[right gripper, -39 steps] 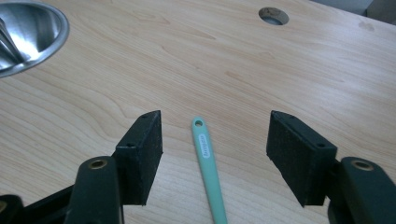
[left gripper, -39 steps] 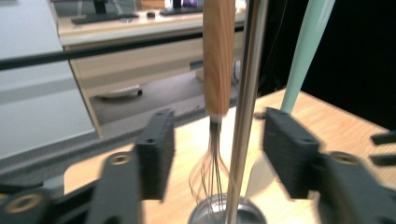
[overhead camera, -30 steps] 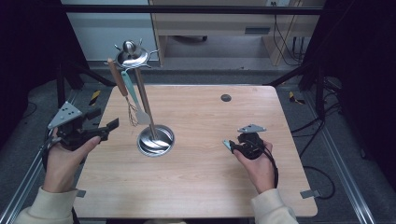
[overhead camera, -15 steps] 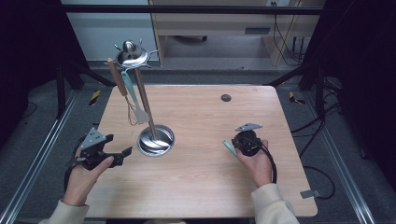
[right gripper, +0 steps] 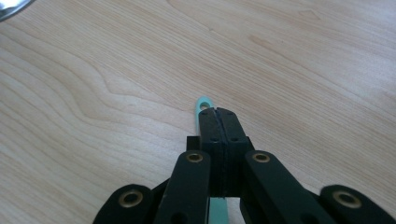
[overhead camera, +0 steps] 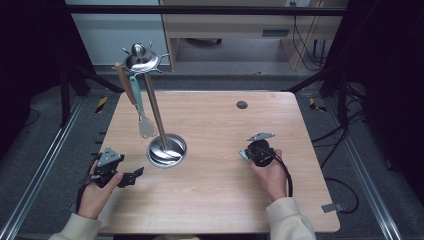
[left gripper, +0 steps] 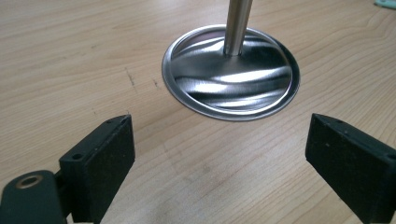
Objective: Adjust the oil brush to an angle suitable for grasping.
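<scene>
A steel stand rises from a round base (overhead camera: pixel 166 150) (left gripper: pixel 229 74) to a crown of hooks (overhead camera: pixel 141 57). A wooden-handled utensil (overhead camera: pixel 124 82) and a teal-handled whisk (overhead camera: pixel 141 111) hang from it. My left gripper (overhead camera: pixel 132 176) (left gripper: pixel 219 154) sits low over the table's front left, aimed at the base; its jaws have just been opening and stand open with nothing between them. My right gripper (overhead camera: pixel 248 154) (right gripper: pixel 219 112) has just closed and is shut on a teal handle (right gripper: pixel 203 104) (overhead camera: pixel 243 155) lying on the table; the rest of that utensil is hidden.
A small dark round plug (overhead camera: pixel 242 105) sits in the wooden tabletop (overhead camera: pixel 210 200) near the far edge. Metal rails (overhead camera: pixel 45 165) run along the floor at both sides. A desk and cables stand behind the table.
My left hand has come down from beside the table's left edge to just over the front left of the tabletop. The right gripper has barely moved and now grips the teal handle.
</scene>
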A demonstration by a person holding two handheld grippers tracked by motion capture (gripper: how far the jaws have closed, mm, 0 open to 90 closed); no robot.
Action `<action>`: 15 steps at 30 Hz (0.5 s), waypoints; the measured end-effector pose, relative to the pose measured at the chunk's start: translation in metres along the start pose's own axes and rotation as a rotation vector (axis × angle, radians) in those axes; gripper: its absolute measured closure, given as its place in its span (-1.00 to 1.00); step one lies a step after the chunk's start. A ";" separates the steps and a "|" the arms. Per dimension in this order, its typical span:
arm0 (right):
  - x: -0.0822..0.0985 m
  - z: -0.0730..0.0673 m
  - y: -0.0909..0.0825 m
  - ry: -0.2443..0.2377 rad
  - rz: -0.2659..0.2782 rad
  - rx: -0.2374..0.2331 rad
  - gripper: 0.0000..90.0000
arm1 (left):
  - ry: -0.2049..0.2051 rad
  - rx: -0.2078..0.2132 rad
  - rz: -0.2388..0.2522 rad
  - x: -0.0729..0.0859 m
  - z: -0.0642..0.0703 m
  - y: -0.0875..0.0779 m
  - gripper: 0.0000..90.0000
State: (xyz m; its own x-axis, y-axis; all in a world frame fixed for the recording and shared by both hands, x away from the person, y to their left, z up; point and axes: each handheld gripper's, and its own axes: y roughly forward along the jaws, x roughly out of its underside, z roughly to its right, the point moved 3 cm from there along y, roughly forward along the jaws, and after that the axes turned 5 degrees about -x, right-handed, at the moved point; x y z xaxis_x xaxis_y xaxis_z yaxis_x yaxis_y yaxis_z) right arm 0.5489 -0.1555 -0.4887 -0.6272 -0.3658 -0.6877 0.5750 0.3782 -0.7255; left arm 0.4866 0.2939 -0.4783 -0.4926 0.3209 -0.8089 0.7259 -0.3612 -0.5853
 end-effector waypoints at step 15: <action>0.004 0.015 0.021 0.009 -0.071 0.009 1.00 | 0.016 -0.003 -0.017 0.003 -0.001 0.003 -0.83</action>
State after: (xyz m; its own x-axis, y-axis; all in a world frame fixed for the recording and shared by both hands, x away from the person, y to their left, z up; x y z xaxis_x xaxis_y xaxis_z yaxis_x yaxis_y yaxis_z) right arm 0.5662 -0.1615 -0.5076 -0.6710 -0.3841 -0.6342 0.5335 0.3439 -0.7727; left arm 0.4878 0.2941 -0.4823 -0.4972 0.3414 -0.7976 0.7188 -0.3528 -0.5991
